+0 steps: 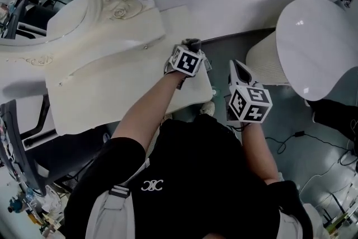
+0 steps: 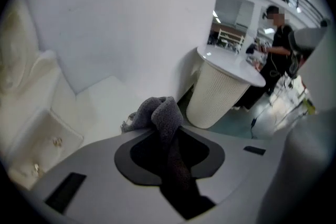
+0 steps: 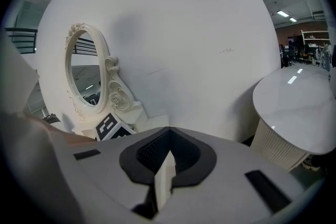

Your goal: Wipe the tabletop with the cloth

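A dark grey cloth [image 2: 160, 112] is bunched between the jaws of my left gripper [image 2: 167, 131], which is shut on it. In the head view the left gripper [image 1: 192, 45] holds the cloth [image 1: 194, 42] at the right end of the white dressing-table top [image 1: 112, 67], close to the wall. The tabletop [image 2: 97, 105] lies just below and left of the cloth in the left gripper view. My right gripper [image 1: 236, 67] hovers off the table's right edge, over the floor. Its jaws [image 3: 166, 160] are closed together and hold nothing.
An oval mirror [image 1: 31, 0] in a carved white frame stands at the table's back left, and the mirror [image 3: 86, 73] also shows in the right gripper view. A round white side table [image 1: 313, 47] with a ribbed base [image 2: 218, 93] stands to the right. A person [image 2: 277, 52] stands far behind.
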`<state>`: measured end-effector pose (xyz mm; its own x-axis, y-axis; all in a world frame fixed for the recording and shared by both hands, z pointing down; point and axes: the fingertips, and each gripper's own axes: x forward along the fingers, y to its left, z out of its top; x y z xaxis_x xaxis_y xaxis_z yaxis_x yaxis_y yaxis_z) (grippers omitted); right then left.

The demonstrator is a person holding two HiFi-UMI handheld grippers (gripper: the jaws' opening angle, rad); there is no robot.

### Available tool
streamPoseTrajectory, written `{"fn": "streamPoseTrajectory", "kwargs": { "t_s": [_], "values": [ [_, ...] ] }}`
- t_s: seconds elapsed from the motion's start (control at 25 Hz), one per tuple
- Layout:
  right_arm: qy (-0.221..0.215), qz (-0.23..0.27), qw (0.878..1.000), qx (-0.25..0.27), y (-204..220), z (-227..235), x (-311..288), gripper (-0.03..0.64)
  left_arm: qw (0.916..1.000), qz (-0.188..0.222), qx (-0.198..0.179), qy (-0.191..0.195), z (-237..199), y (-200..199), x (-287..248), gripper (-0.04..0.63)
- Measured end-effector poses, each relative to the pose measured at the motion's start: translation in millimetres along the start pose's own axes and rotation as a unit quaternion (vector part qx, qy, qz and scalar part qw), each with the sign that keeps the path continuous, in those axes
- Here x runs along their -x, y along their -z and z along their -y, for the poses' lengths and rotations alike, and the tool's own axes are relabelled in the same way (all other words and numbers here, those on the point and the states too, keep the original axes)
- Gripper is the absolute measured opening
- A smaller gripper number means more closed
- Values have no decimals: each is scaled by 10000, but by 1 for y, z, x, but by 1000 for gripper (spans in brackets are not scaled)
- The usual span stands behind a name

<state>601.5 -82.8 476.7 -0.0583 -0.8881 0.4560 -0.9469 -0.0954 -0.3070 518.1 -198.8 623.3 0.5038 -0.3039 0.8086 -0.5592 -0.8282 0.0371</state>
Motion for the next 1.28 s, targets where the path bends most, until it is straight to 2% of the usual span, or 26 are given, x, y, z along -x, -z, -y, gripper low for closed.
{"fn": "streamPoseTrajectory", "kwargs": {
  "t_s": [0.08,0.16,0.36,0.56,0.92,1.28],
  "values": [
    [-11,-29,10000,-11,-1,7,-2,12,9986,-217,-458,-142,-10,-7,-6,96],
    [2,-46,10000,-38,-2,15,-2,11,9981,-345,-473,-211,-23,-16,-13,95],
    [70,-90,9999,-106,-3,35,0,11,9968,-394,98,-689,-67,-43,-27,97],
    [155,-194,9995,-177,1,56,0,11,9863,-323,919,-1333,-113,-65,-38,97],
    [222,-408,9985,-286,7,78,-7,12,9763,-247,1253,-1746,-155,-91,-53,95],
    [213,-411,9985,-290,10,88,-12,12,9585,68,1843,-2172,-171,-95,-51,97]
  ]
}}
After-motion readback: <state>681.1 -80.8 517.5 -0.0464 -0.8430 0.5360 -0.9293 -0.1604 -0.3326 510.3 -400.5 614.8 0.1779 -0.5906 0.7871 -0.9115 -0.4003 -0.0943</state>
